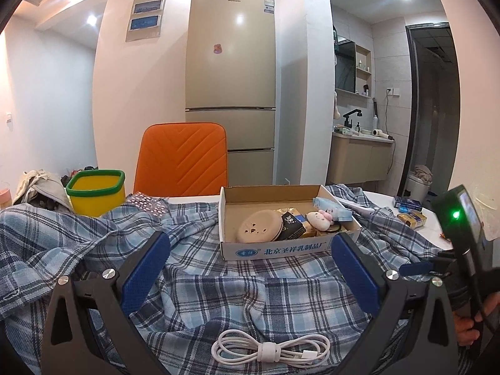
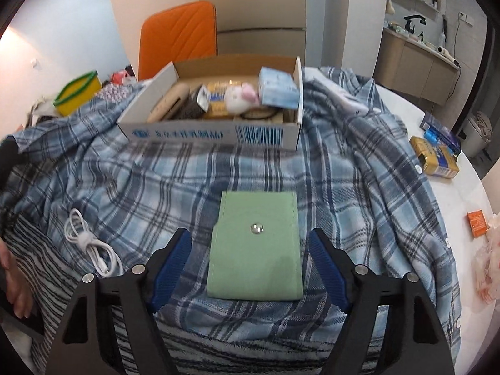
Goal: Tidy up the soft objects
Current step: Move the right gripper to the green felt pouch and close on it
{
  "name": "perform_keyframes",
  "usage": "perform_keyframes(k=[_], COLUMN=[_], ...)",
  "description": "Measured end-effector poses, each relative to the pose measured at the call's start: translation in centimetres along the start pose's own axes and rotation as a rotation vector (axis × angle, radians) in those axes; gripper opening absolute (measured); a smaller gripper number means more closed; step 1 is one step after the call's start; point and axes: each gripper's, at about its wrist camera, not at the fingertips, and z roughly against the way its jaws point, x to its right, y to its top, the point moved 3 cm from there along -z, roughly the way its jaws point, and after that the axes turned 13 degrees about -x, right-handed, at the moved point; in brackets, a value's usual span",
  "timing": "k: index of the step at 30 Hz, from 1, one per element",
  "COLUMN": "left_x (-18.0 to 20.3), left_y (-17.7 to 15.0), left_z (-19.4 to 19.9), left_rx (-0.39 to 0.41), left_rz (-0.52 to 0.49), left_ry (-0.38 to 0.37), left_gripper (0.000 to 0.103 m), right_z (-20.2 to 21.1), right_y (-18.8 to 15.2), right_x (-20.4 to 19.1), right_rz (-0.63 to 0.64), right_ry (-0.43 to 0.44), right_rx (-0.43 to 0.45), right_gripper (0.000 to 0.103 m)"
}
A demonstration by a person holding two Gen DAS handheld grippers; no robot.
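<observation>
A green snap pouch (image 2: 254,250) lies flat on the blue plaid shirt (image 2: 200,181) between the open fingers of my right gripper (image 2: 250,250), which straddles it without closing. My left gripper (image 1: 250,256) is open and empty above the shirt (image 1: 218,287), just short of the cardboard box (image 1: 275,247). The box (image 2: 212,132) holds a beige round pouch (image 1: 258,226), a small plush toy (image 1: 319,218), a tissue pack (image 2: 278,87) and small packets. A coiled white cable (image 1: 270,350) lies on the shirt near the left gripper, and shows in the right wrist view (image 2: 90,243).
A yellow bin with a green rim (image 1: 97,195) stands at the back left, an orange chair (image 1: 182,159) behind the table. Small gold and blue boxes (image 2: 437,156) and an orange packet (image 2: 477,223) lie on the white table at the right. A fridge (image 1: 231,72) stands behind.
</observation>
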Motion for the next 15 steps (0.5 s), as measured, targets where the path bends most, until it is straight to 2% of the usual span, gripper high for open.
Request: perform_keyframes(k=[5,8,15], left_x=[-0.1,-0.1,-0.3], left_y=[0.0,0.0,-0.1], left_z=[-0.3,-0.6,-0.7], left_rx=[-0.015,-0.027,-0.038], left_rz=[0.006,0.005,0.017], left_ry=[-0.007,-0.010,-0.011], left_gripper=[0.103,0.103,0.103], right_z=[-1.0,-1.5,-1.6], right_y=[0.0,0.1,-0.1], right_x=[0.1,0.1,0.0], right_rz=[-0.007,-0.010,-0.007], right_ry=[-0.007,-0.008,-0.011], right_rx=[-0.054,-0.079,-0.078], right_gripper=[0.076,0.070,0.070])
